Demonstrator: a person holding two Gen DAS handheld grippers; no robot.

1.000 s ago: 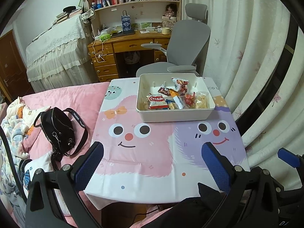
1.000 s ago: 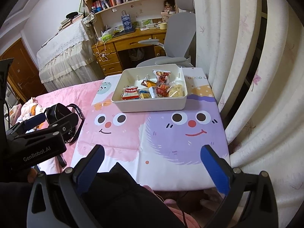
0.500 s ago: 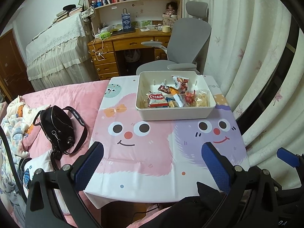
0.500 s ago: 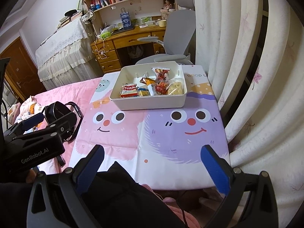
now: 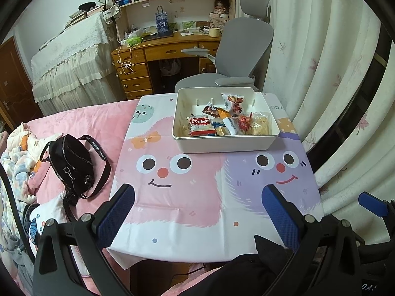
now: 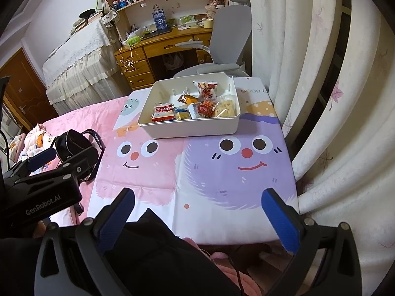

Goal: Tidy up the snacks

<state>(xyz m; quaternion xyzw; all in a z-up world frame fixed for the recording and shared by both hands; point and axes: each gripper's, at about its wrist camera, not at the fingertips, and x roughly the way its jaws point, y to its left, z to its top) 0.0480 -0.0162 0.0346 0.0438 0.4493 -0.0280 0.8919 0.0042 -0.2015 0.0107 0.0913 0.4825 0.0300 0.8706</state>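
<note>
- While both grippers are held back over the near edge of the table (image 5: 197, 222), little is seen to have changed over the last second: the white bin (image 5: 226, 141) sits a touch lower in the left wrist view and farther up in the right wrist view, so only a slight drift of the cameras is suggested.
- The left gripper (image 5: 197, 199) is held spread wide with nothing between its fingers; the right gripper (image 6: 197, 199) is likewise spread and empty.
- All visible snacks (image 5: 222, 123) are gathered inside the bin at the far side of the cartoon tablecloth (image 6: 187, 162); a Cookies pack (image 6: 163, 112) lies at its left, other wrapped packets to the right.
- No loose snack is seen on the cloth.
- Such a scene is judged to fit either sorting completed or packets waiting to be taken out and arranged.
</note>
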